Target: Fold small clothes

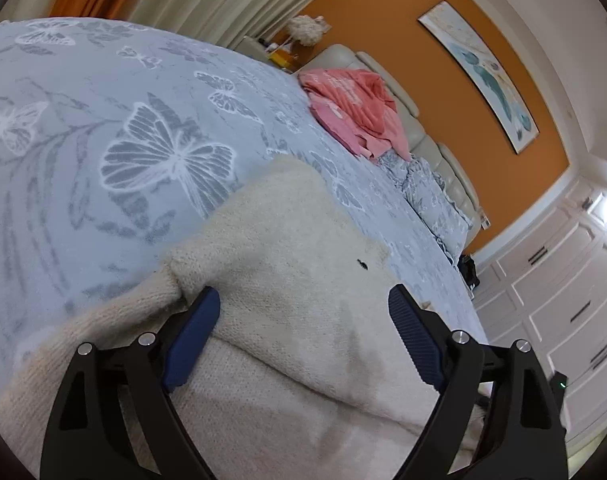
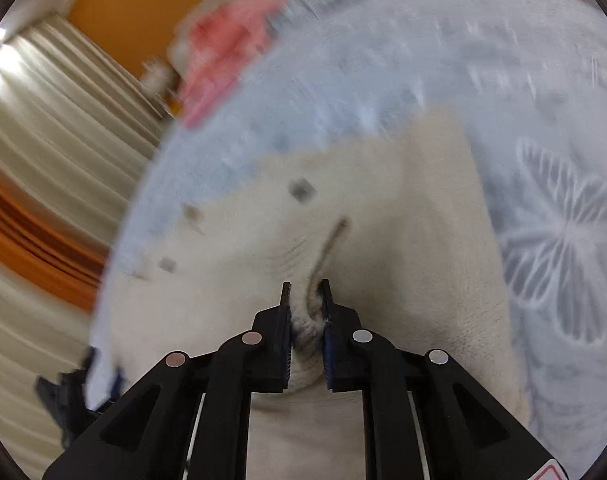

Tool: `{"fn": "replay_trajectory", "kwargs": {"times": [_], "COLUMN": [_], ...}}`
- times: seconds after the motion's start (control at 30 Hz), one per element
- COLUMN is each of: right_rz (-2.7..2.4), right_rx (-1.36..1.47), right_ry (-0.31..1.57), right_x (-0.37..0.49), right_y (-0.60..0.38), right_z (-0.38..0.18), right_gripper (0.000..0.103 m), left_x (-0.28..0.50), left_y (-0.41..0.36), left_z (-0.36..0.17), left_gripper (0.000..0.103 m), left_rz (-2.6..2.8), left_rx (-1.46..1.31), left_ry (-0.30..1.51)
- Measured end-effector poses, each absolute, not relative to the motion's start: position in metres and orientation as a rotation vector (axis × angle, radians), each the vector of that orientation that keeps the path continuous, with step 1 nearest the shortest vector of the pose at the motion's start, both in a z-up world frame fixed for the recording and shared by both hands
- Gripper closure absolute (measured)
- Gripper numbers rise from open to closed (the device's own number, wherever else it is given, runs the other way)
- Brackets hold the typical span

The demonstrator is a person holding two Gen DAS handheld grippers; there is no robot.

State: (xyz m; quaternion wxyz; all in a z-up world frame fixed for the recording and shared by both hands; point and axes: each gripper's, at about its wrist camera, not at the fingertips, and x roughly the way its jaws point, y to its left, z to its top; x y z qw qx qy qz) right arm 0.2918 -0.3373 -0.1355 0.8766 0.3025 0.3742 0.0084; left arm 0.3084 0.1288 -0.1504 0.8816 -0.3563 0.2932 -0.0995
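The cream knit sweater (image 1: pixel 287 280) lies on my butterfly bedspread (image 1: pixel 103 120). My right tongs (image 2: pixel 305 292) pinch a fold of it; my left tongs (image 1: pixel 303 300) gape wide above it. Only the left view shows the pink clothes (image 1: pixel 355 112) sharply.

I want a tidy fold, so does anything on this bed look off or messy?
Yes. The pink clothes lie in a crumpled heap by the headboard, unfolded. The cream sweater shows a faint darker patch near its fold, perhaps a stain or shadow.
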Motion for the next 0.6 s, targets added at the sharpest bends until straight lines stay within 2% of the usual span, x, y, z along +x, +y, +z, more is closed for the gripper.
{"fn": "replay_trajectory", "kwargs": {"times": [0.1, 0.2, 0.27, 0.3, 0.33, 0.37, 0.43, 0.6], "right_rz": [-0.025, -0.095, -0.110, -0.184, -0.240, -0.231, -0.139, 0.368], "right_rx": [0.543, 0.537, 0.589, 0.564, 0.529, 0.484, 0.426, 0.369], "right_ry": [0.737, 0.926, 0.892, 0.855, 0.798, 0.723, 0.668, 0.843], "right_x": [0.273, 0.282, 0.278, 0.273, 0.269, 0.270, 0.286, 0.395], "right_y": [-0.342, -0.359, -0.363, -0.360, -0.353, -0.339, -0.305, -0.160], "right_z": [-0.122, -0.171, -0.160, -0.144, -0.126, -0.104, -0.080, -0.091], "right_gripper": [0.092, 0.092, 0.086, 0.075, 0.075, 0.074, 0.064, 0.063], "left_x": [0.314, 0.317, 0.315, 0.313, 0.311, 0.308, 0.306, 0.304], "left_y": [0.123, 0.111, 0.113, 0.116, 0.120, 0.122, 0.123, 0.118], "left_z": [-0.155, -0.152, -0.154, -0.155, -0.156, -0.157, -0.159, -0.160], "left_gripper": [0.021, 0.014, 0.013, 0.013, 0.013, 0.013, 0.011, 0.006], "left_rz": [-0.162, -0.162, -0.169, -0.184, -0.196, -0.210, -0.221, -0.240], "left_rx": [-0.636, -0.569, -0.575, -0.600, -0.621, -0.640, -0.643, -0.623], "left_ry": [0.672, 0.686, 0.680, 0.666, 0.653, 0.637, 0.627, 0.618]}}
